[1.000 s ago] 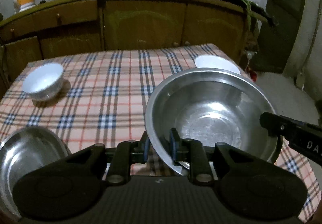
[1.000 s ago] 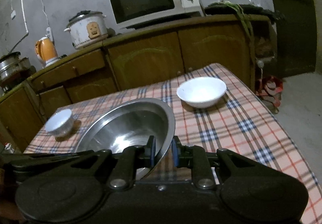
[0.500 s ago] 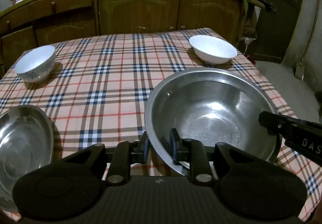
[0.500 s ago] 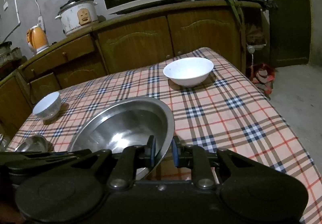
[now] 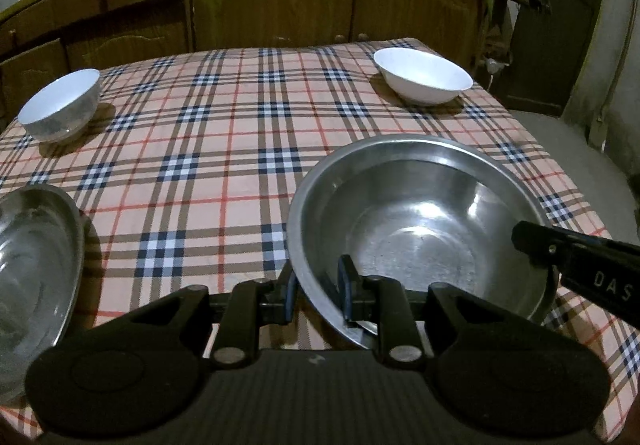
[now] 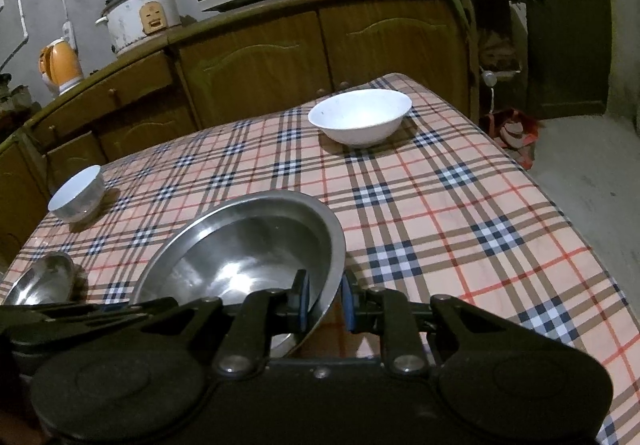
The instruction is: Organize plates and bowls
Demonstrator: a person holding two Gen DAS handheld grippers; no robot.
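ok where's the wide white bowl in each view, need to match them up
Left wrist view: the wide white bowl sits upper right, near the table's far right corner.
Right wrist view: it sits upper middle, at that same far corner.
Shared landmark: the big steel bowl that both grippers hold, nearer the cameras than the white bowl in each view.

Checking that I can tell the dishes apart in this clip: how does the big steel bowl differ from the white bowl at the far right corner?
The steel bowl is shiny metal; the wide white bowl is matte white. The steel bowl is clearly larger across. The left gripper and right gripper each clamp the steel bowl's rim, while the white bowl sits untouched on the checked tablecloth. Both are round, upright and empty.
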